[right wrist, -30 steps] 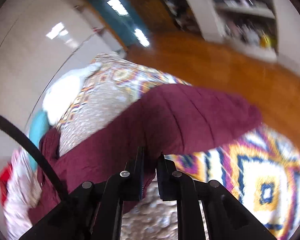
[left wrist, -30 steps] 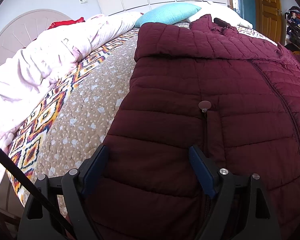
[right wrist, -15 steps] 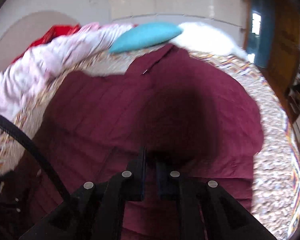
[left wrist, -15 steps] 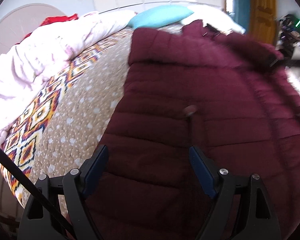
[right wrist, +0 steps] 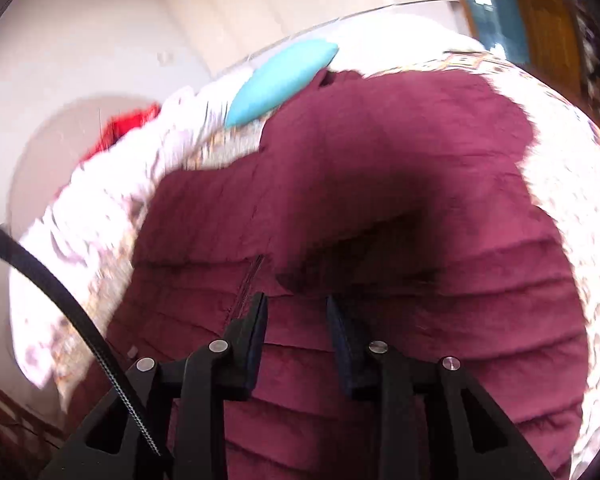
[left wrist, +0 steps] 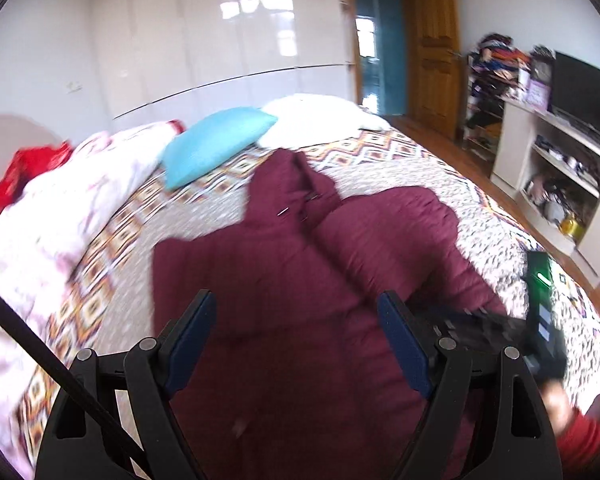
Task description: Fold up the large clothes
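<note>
The maroon puffer jacket [left wrist: 284,280] lies spread on the patterned bedspread [left wrist: 400,160], filling the middle of the left wrist view. Its long axis runs from the near edge of the bed toward the far pillows, hood [left wrist: 288,184] pointing far, just short of the turquoise pillow [left wrist: 216,146]. 1 sleeve [left wrist: 404,236] is folded across the right side of the body. The left gripper [left wrist: 296,334] is spread wide above the jacket's near part, with nothing between its 2 blue-padded fingers [left wrist: 190,338]; whether they touch the fabric cannot be told. At the right edge, the right gripper [left wrist: 484,320] shows low over the jacket, dark and blurred. No writing can be read.

In the right wrist view the jacket [right wrist: 380,184] fills most of the frame, hood end far beside the turquoise pillow [right wrist: 280,80], with the folded sleeve [right wrist: 400,208] casting a dark shadow just ahead of the fingertips. The right gripper [right wrist: 296,308] is parted by a moderate gap and holds nothing, its fingers [right wrist: 256,328] close over the quilted front near the zipper [right wrist: 248,284]. The pink quilt [right wrist: 100,208] is bunched on the left.
</note>
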`<state>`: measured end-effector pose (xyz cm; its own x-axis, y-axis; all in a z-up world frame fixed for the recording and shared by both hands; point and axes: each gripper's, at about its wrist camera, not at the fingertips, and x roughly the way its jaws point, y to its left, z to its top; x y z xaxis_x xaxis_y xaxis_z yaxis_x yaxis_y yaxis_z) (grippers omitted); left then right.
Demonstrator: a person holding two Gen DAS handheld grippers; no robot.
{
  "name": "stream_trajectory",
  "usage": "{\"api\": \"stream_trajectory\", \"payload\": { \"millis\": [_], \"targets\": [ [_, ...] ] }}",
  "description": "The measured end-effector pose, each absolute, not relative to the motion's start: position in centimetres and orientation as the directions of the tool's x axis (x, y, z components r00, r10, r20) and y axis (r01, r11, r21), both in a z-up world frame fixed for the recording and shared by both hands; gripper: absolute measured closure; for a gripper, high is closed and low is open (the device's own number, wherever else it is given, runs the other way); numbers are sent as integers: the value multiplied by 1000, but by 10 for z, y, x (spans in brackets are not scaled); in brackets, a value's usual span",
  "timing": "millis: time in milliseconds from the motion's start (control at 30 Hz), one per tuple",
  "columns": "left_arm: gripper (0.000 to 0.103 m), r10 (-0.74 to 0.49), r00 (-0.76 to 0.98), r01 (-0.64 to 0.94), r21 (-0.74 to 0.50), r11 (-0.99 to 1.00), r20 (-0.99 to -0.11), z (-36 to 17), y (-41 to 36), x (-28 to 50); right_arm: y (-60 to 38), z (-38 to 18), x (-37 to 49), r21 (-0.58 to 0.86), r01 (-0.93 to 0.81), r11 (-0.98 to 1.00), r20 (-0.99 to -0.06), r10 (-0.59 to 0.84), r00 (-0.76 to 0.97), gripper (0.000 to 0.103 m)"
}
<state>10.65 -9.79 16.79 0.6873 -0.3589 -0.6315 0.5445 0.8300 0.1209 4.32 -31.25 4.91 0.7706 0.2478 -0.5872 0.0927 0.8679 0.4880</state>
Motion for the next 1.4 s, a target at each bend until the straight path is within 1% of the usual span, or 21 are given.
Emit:
{"api": "stream_trajectory", "payload": {
  "millis": [33,100,167,267,333,467,633,667,700,733,767,833,900,1033,1167,1300,1400],
  "targets": [
    [21,-368,670,569,127,813,-645,165,-117,116,-323,49,36,519,110,848,-562,241,791,59],
    [21,-367,636,603,140,786,-678,153,-154,134,-351,47,15,589,161,792,-508,208,836,54],
    [21,-358,621,628,170,759,-697,137,-186,143,-373,41,0,654,201,729,-471,185,862,54],
    [21,-342,598,673,222,706,-725,109,-234,148,-409,18,-18,775,260,576,-421,163,892,53],
    [21,-334,575,704,243,668,-747,93,-265,148,-425,8,-28,827,269,494,-385,148,911,53],
    [21,-313,560,742,296,601,-767,64,-314,148,-434,5,-39,854,256,453,-347,130,929,53],
    [21,-238,619,718,416,558,-748,36,-351,156,-438,8,-43,855,250,455,-344,137,929,53],
    [28,-228,625,713,427,556,-747,32,-353,160,-438,8,-43,853,250,458,-346,137,928,53],
    [35,-231,619,717,421,556,-750,30,-352,163,-436,8,-41,852,251,460,-347,137,928,53],
    [57,-235,613,720,412,559,-754,31,-351,165,-435,8,-40,850,253,462,-351,138,926,53],
    [74,-240,609,719,398,570,-756,34,-347,166,-435,4,-37,850,255,462,-353,139,925,53],
    [87,-254,622,703,386,598,-741,45,-338,169,-434,1,-34,849,260,460,-360,144,922,53],
    [89,-273,643,680,370,633,-716,62,-324,172,-434,-2,-32,846,265,463,-366,143,920,53],
    [91,-310,680,617,290,731,-665,104,-276,192,-432,-2,-29,833,276,480,-382,135,914,53],
    [91,-287,733,501,204,841,-616,133,-202,221,-431,-4,-24,824,286,490,-394,132,910,53],
    [90,-211,772,392,188,901,-600,126,-132,241,-429,-6,-19,818,290,497,-402,134,906,52],
    [84,-165,759,334,159,929,-630,101,-87,254,-429,-8,-14,817,290,498,-407,144,902,50]
  ]
}}
